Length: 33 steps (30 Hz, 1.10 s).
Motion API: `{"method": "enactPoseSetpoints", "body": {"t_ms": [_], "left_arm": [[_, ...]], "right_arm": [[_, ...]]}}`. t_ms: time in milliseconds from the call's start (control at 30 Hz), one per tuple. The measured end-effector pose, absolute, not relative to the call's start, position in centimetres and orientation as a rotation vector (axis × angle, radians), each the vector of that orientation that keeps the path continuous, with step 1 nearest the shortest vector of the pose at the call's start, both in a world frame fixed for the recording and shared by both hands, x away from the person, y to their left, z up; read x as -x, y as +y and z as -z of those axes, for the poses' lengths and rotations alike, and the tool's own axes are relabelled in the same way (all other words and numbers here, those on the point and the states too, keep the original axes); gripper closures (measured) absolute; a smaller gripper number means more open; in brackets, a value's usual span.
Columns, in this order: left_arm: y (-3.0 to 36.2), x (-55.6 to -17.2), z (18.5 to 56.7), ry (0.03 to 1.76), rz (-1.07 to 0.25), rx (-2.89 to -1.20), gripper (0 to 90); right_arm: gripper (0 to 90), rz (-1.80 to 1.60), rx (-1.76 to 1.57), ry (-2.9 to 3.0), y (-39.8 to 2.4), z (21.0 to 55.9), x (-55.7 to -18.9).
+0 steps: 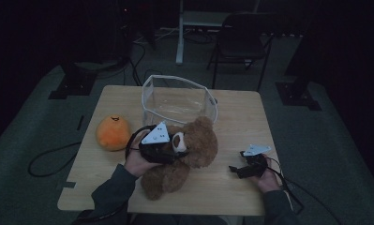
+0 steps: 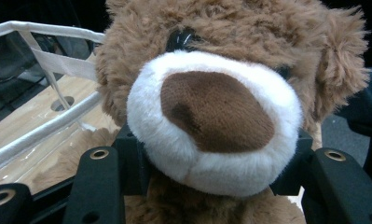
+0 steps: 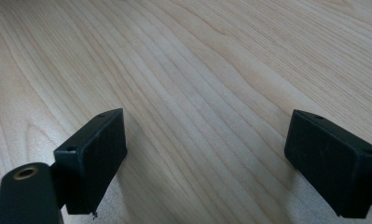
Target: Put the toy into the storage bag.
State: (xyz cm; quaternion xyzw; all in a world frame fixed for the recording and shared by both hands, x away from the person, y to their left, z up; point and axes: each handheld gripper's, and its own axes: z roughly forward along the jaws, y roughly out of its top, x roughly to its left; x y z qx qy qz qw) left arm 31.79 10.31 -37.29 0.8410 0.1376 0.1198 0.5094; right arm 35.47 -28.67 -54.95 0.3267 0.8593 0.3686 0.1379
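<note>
My left claw pinches the fluffy brown teddy bear's muzzle (soft, slippery), so lift slowly toward the clear white-trimmed plastic bag; right claw spread, idle.

Left gripper: fingers clamped partway, gripping something soft between them. Right gripper: fingers spread wide, nothing between, held low in the hand.
</note>
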Motion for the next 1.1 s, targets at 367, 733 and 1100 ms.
{"method": "enactPoseSetpoints", "body": {"t_ms": [367, 733, 1100], "left_arm": [[11.1, -31.6, 36.0, 0.338, -0.282, -1.985, 43.8], [11.4, -32.0, 35.0, 0.359, -0.281, -1.952, 43.8], [11.7, -32.3, 34.1, 0.381, -0.28, -1.932, 43.8]], "right_arm": [[12.1, -1.066, -0.945, 2.485, -28.7, 55.0, -35.5], [12.1, -1.066, -0.945, 2.486, -28.7, 55.0, -35.5], [12.1, -1.066, -0.945, 2.485, -28.7, 55.0, -35.5]]}}
